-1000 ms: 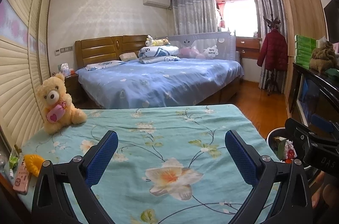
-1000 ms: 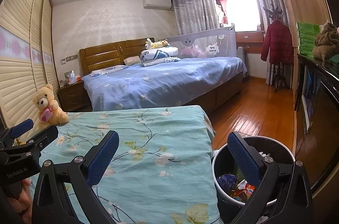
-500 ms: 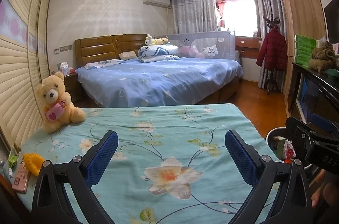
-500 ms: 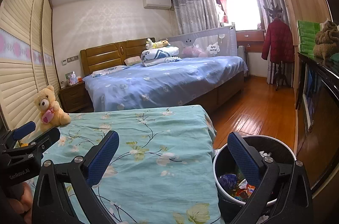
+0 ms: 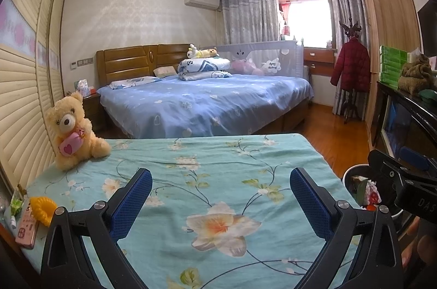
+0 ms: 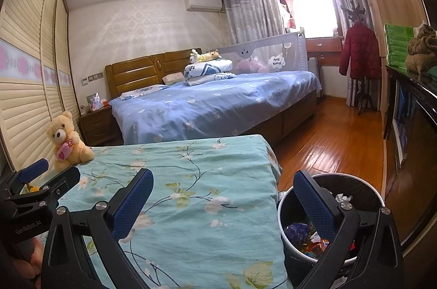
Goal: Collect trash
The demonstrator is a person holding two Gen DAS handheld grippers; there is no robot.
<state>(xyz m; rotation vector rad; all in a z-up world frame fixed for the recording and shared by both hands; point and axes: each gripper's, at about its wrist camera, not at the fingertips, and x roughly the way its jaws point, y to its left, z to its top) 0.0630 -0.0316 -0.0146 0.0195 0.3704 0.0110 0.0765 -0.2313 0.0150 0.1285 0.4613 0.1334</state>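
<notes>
My left gripper [image 5: 220, 201] is open and empty above a small bed with a teal floral sheet [image 5: 213, 179]. My right gripper [image 6: 222, 203] is open and empty over the sheet's right edge [image 6: 191, 179], its right finger above a round black trash bin [image 6: 355, 187] on the floor that holds colourful wrappers [image 6: 311, 242]. The bin also shows at the right in the left wrist view [image 5: 363, 187], partly hidden by the right gripper. A green wrapper [image 5: 17, 203] lies at the sheet's far left edge.
A yellow teddy bear [image 5: 72, 130] sits at the sheet's left rear corner. A yellow ring toy [image 5: 42, 209] and a pink phone [image 5: 26, 230] lie at the left edge. A large blue bed [image 5: 207, 100] stands behind, a dark cabinet [image 6: 409, 130] to the right, wood floor [image 6: 333, 136] between.
Both views have shifted only slightly. Both grippers stay open and empty.
</notes>
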